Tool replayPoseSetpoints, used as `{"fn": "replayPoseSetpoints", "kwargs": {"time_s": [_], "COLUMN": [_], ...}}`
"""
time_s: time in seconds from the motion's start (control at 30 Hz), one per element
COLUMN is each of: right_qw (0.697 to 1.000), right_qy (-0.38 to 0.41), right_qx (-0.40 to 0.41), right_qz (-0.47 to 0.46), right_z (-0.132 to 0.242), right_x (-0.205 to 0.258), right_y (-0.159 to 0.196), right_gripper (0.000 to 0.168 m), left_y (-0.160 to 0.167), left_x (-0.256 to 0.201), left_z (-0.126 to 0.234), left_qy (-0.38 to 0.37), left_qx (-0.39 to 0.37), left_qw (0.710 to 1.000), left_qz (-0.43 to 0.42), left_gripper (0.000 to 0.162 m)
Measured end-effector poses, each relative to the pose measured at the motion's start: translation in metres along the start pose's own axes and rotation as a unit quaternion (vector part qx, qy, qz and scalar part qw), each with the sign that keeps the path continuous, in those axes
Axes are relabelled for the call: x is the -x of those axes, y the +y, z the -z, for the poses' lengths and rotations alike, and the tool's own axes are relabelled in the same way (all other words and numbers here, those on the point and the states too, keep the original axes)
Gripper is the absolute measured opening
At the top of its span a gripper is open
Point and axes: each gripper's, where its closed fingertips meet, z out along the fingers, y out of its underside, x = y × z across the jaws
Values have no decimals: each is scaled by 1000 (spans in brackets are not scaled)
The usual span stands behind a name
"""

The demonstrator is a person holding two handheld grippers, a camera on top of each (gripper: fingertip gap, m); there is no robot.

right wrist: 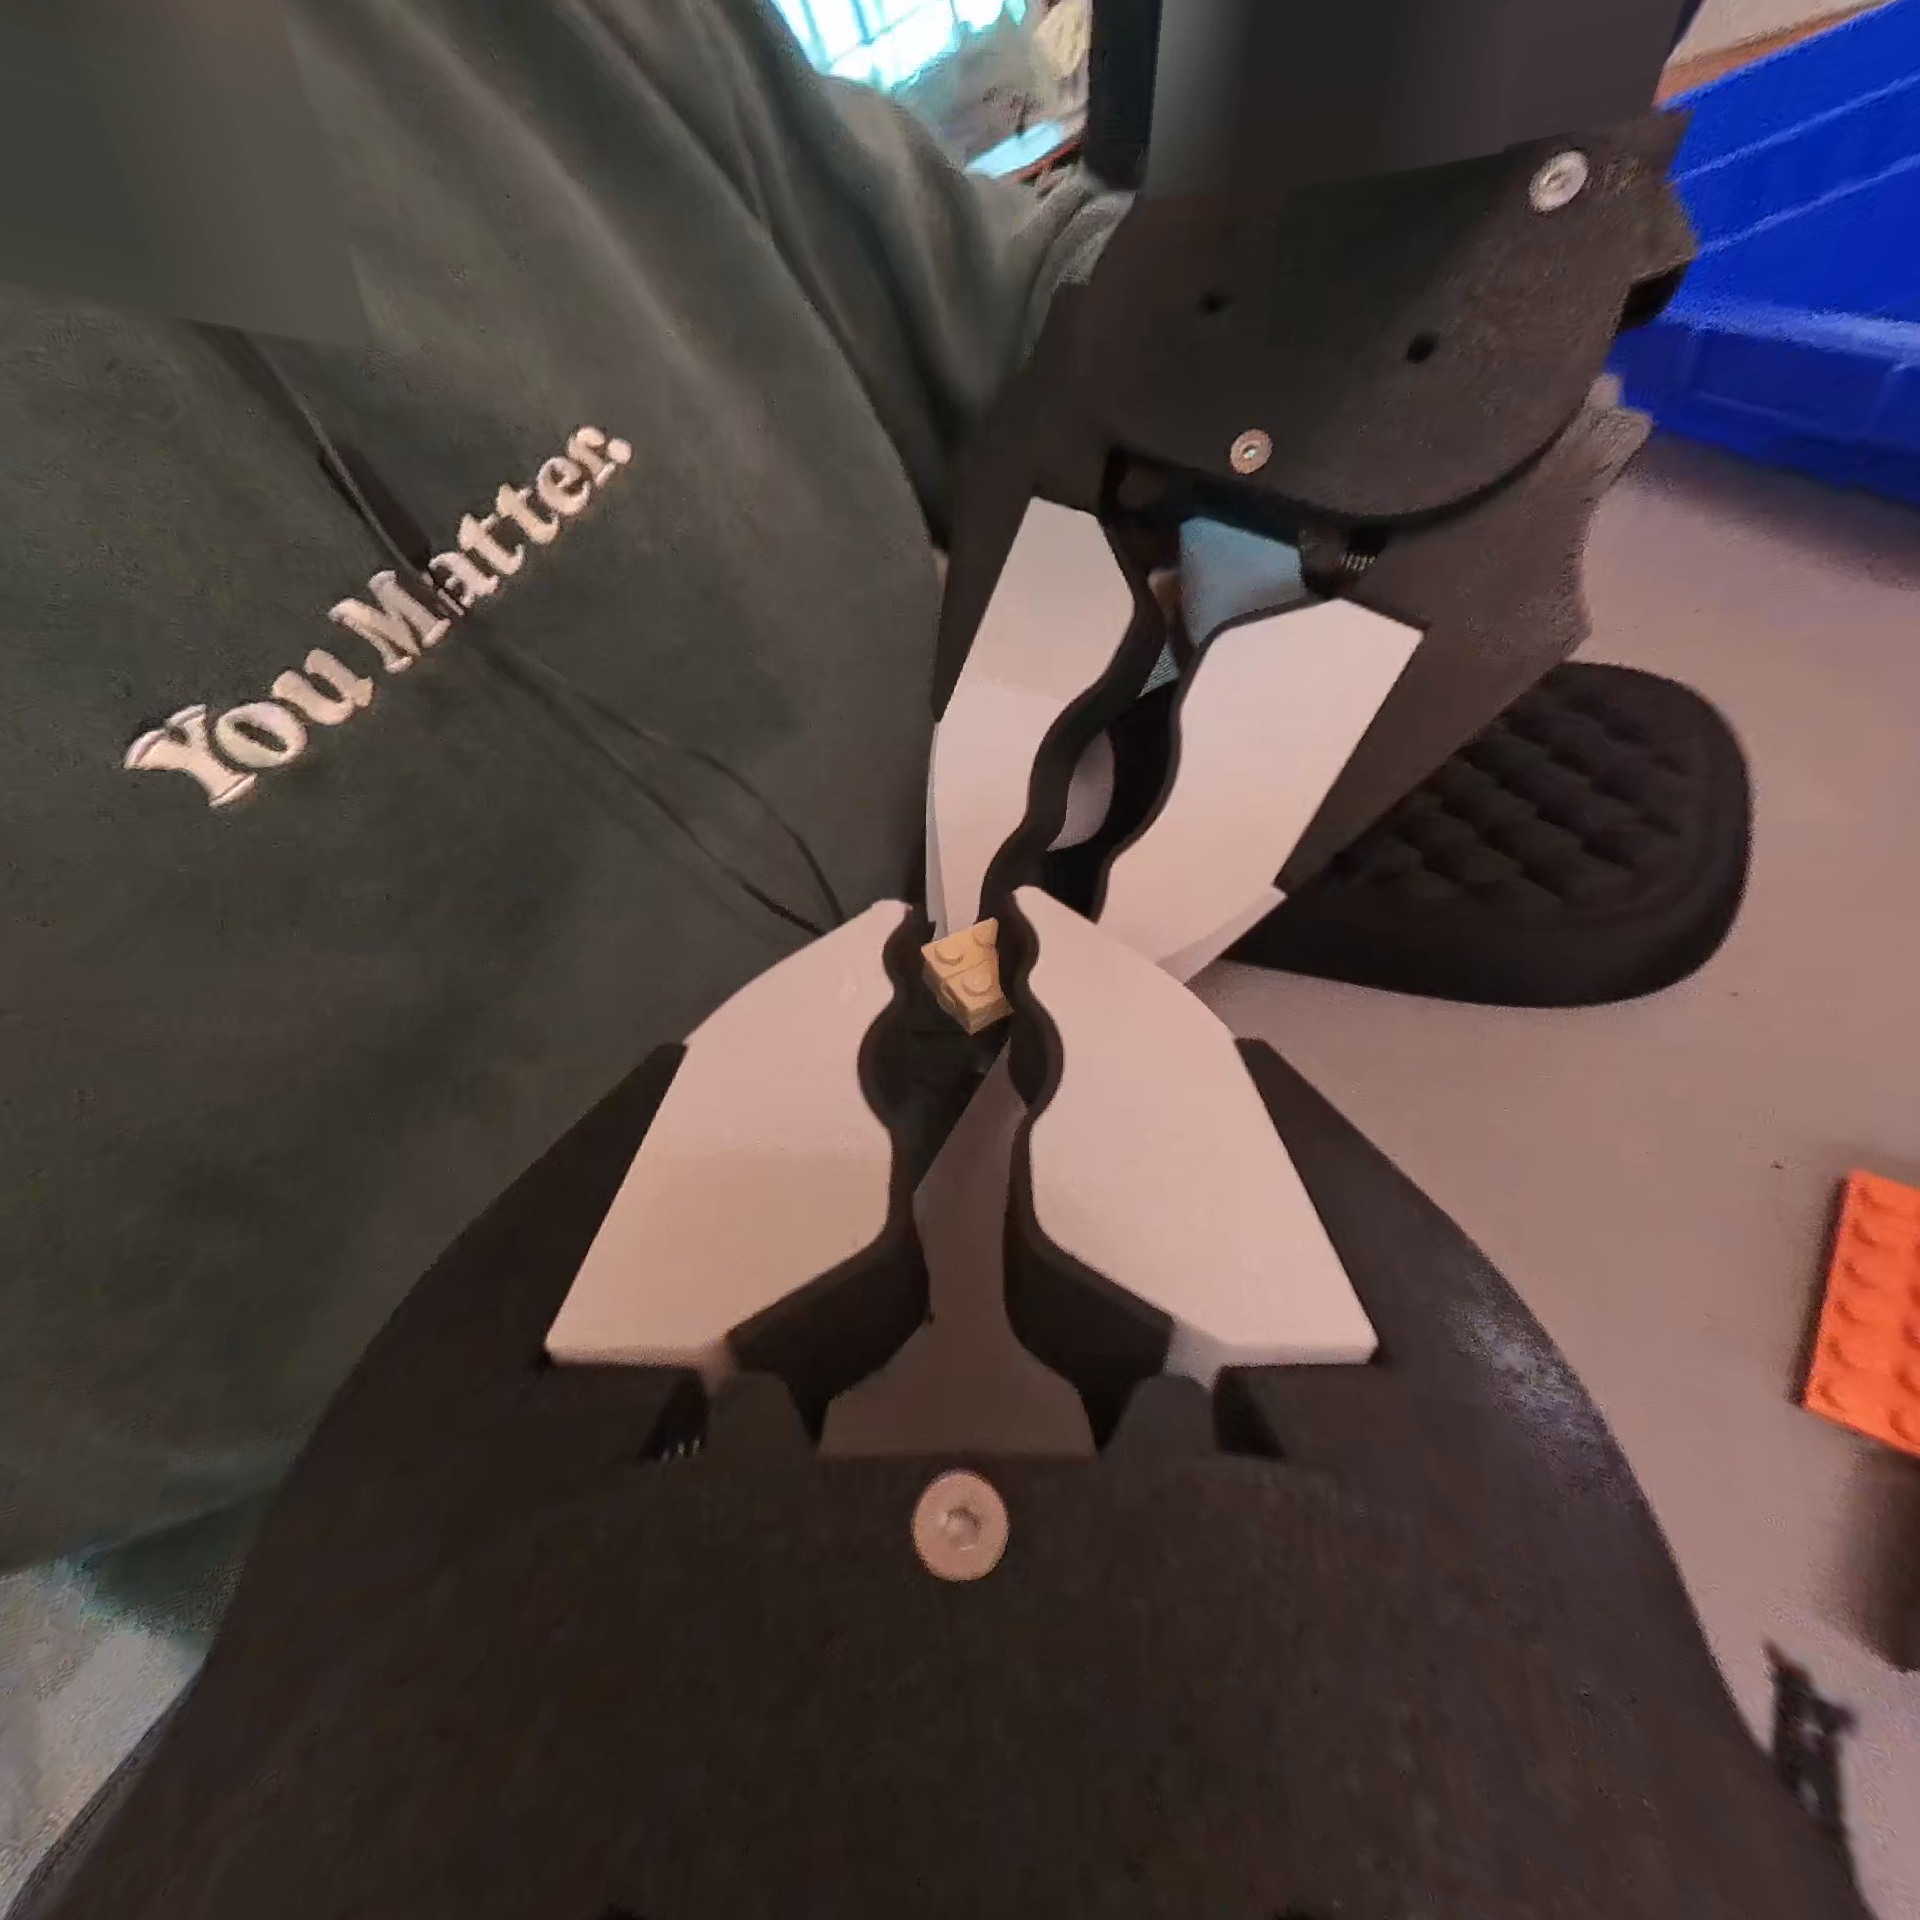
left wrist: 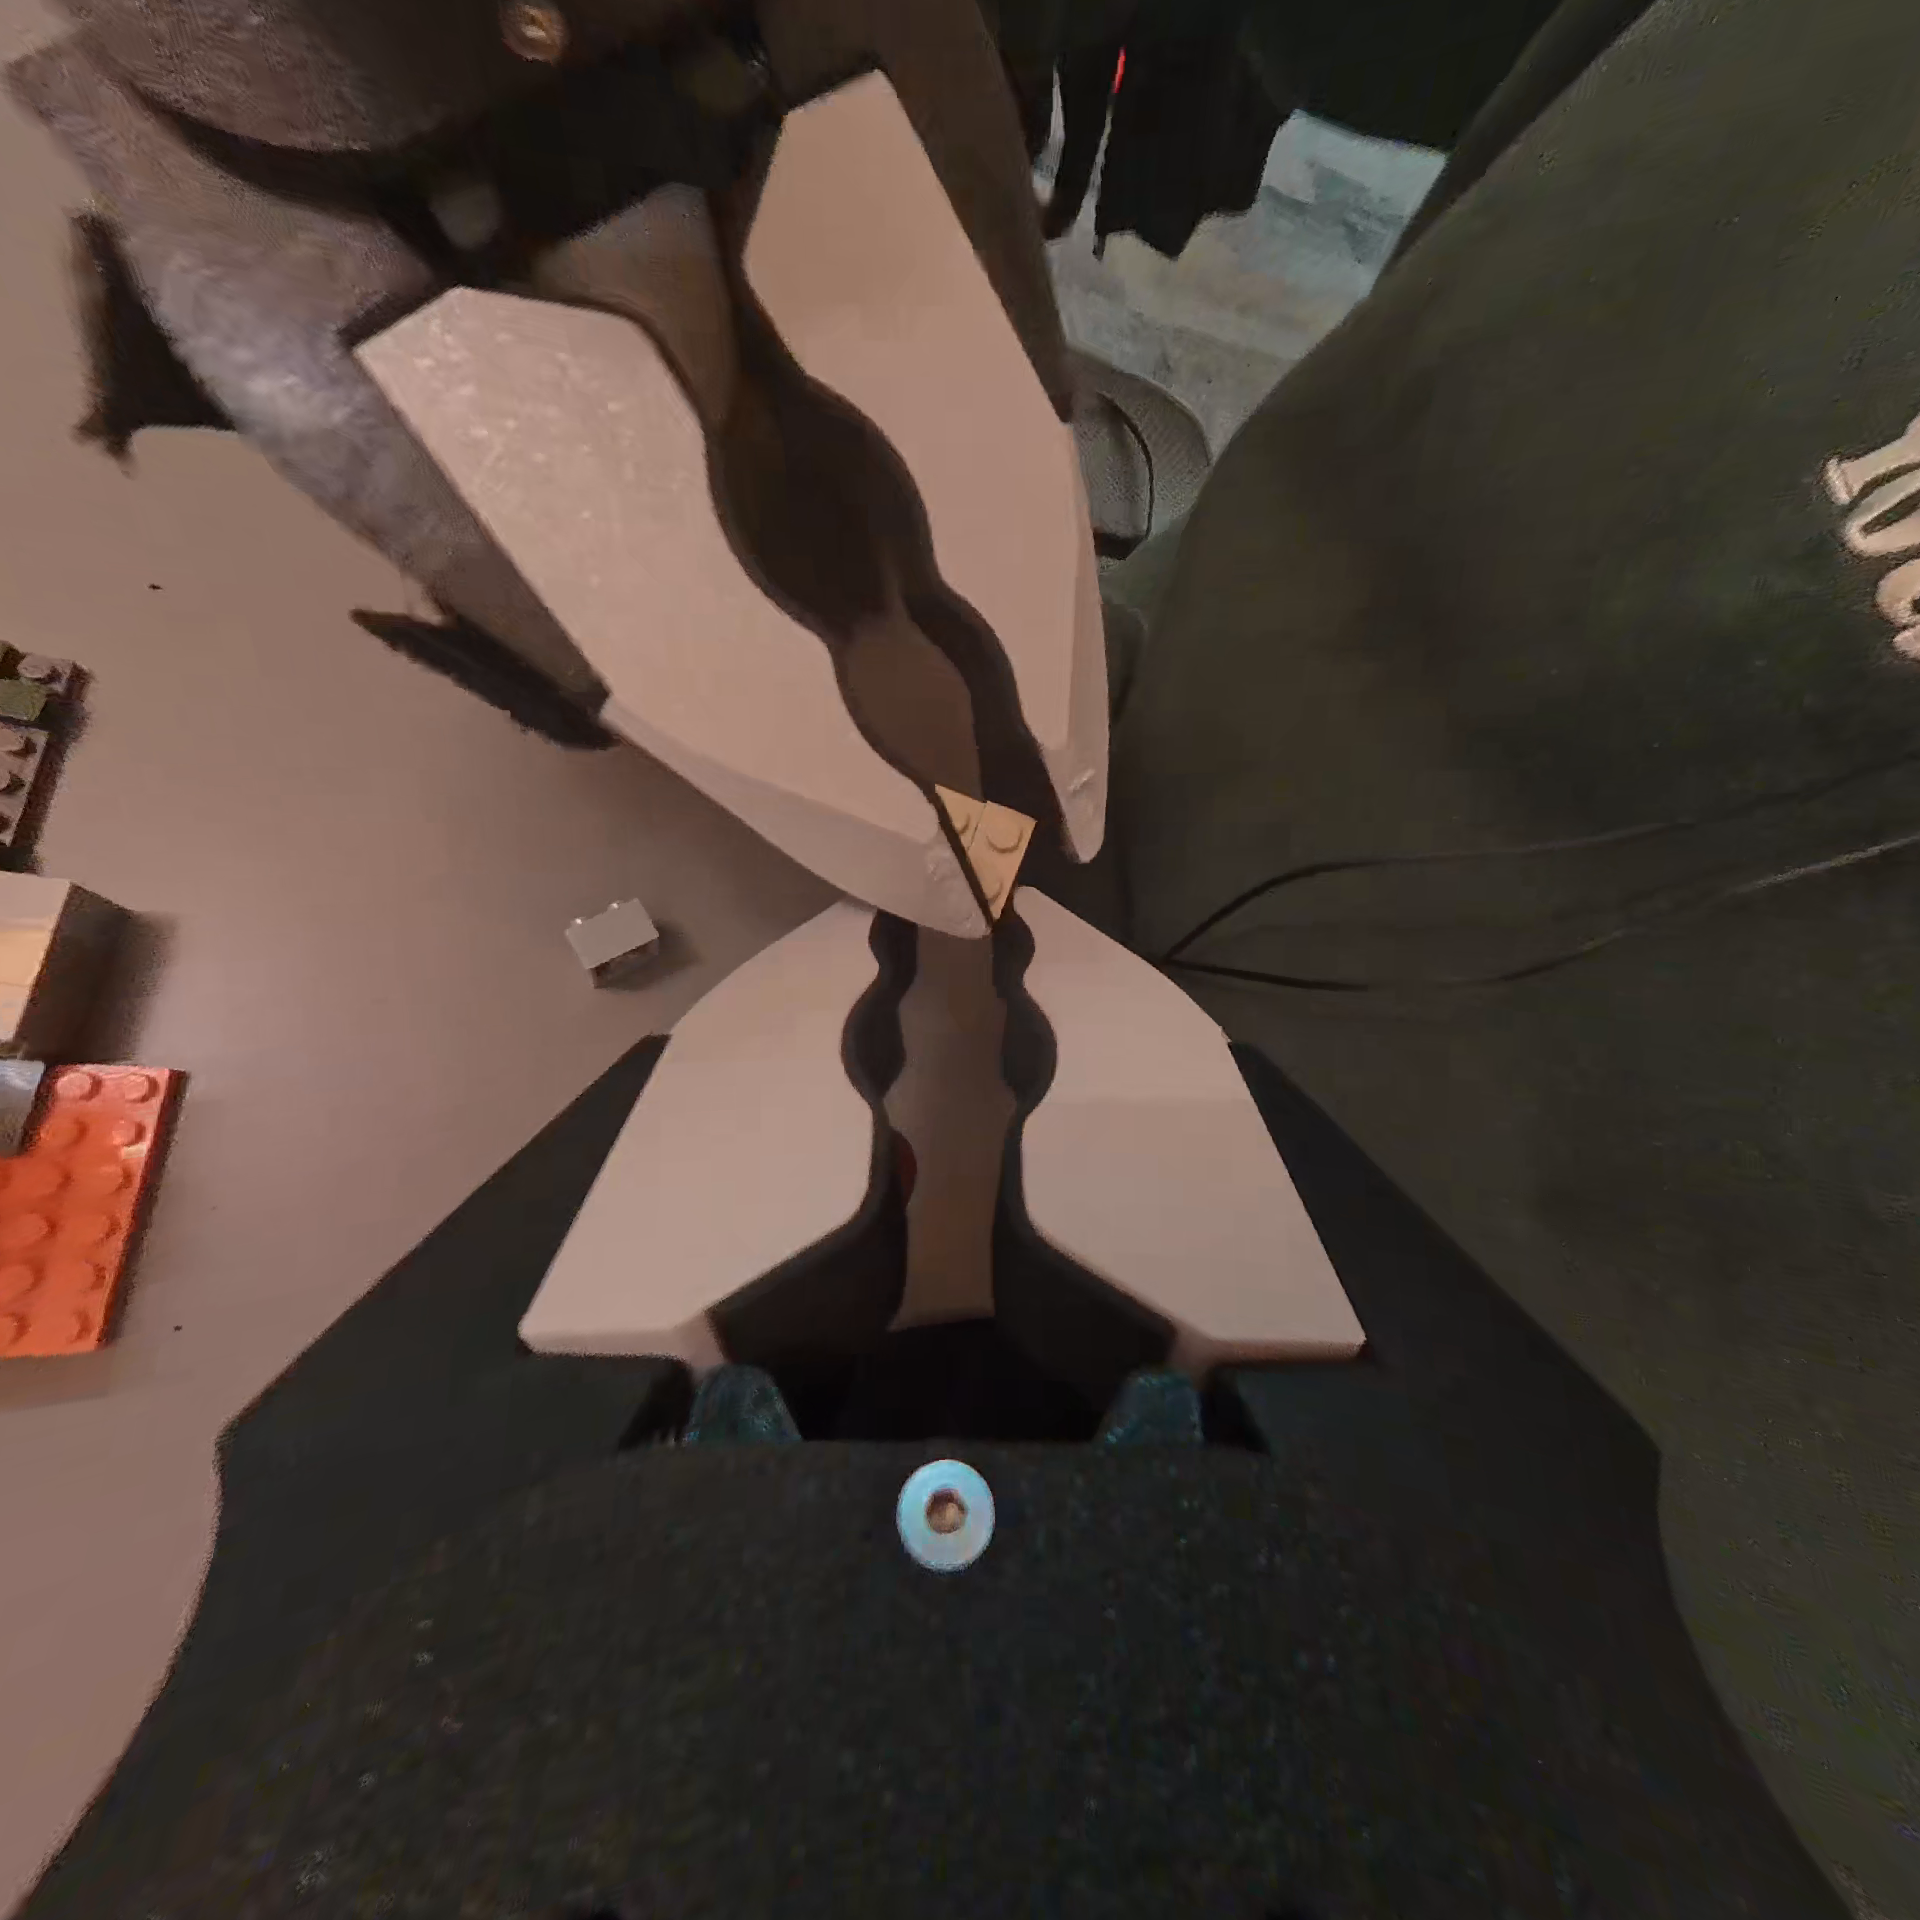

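Centrally, two hand-held tools meet tip to tip above a pale, matt tabletop (left wrist: 312, 831), close in front of a person's dark green sweatshirt (right wrist: 416, 935). The right tool (right wrist: 961, 909) is clamped on a small tan brick (right wrist: 966, 982): the piece sits at the very end of its fingers, off the tabletop, studs facing the right wrist camera. A fine seam across the brick suggests two thin studded pieces pressed together, though at this size it may be one. The left tool (left wrist: 948, 920) points the opposite way, its fingers drawn nearly together with only a narrow slot between them; its tips lie against the brick's far edge, and whether they pinch it or merely touch it cannot be told. As things stand, the brick is lifted and shared between the two tips, and nothing of it rests on the surface. Each tool has broad white finger shells with smooth curved backs, lined inside with black padding cut in a wavy profile, on a grainy black body with a central screw. A small grey brick (left wrist: 613, 938) lies alone near the left tool. An orange studded plate (left wrist: 73, 1216) lies flat at the left edge, well apart. Beyond the tools are a black quilted pad (right wrist: 1538, 831) and a glossy blue bin (right wrist: 1787, 312).
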Motion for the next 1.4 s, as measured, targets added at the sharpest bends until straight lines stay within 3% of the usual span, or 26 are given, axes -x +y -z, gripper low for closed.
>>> {"fn": "replayPoseSetpoints", "kwargs": {"time_s": [0.07,0.23,0.33,0.43,0.73,1.03,1.3,1.4], "right_qw": [999,974,948,935,901,882,902,926], "right_qy": [45,203,272,289,233,221,189,169], "right_qx": [-14,-4,24,40,186,221,217,194], "right_qz": [9,105,162,203,315,352,321,275], "right_z": [3,15,21,21,7,3,0,-1], "right_x": [-6,-17,-19,-13,-3,-1,2,2], "right_y": [-5,-14,-14,-18,-3,-2,-3,-1], "right_gripper": [10,27,27,18,10,14,9,9], "left_y": [-5,-16,-19,-18,-9,-7,-4,-2], "left_x": [2,16,17,16,1,-8,-10,-9], "left_z": [3,18,23,20,10,11,10,8], "left_qy": [-2,-55,-103,-129,-52,14,10,5], "left_qx": [-40,-129,-137,-110,-54,-62,-43,-34], "left_qw": [999,989,985,985,997,996,998,998], "left_qz": [17,36,10,-9,25,67,50,44], "left_gripper": [16,16,16,16,16,16,16,16]}}
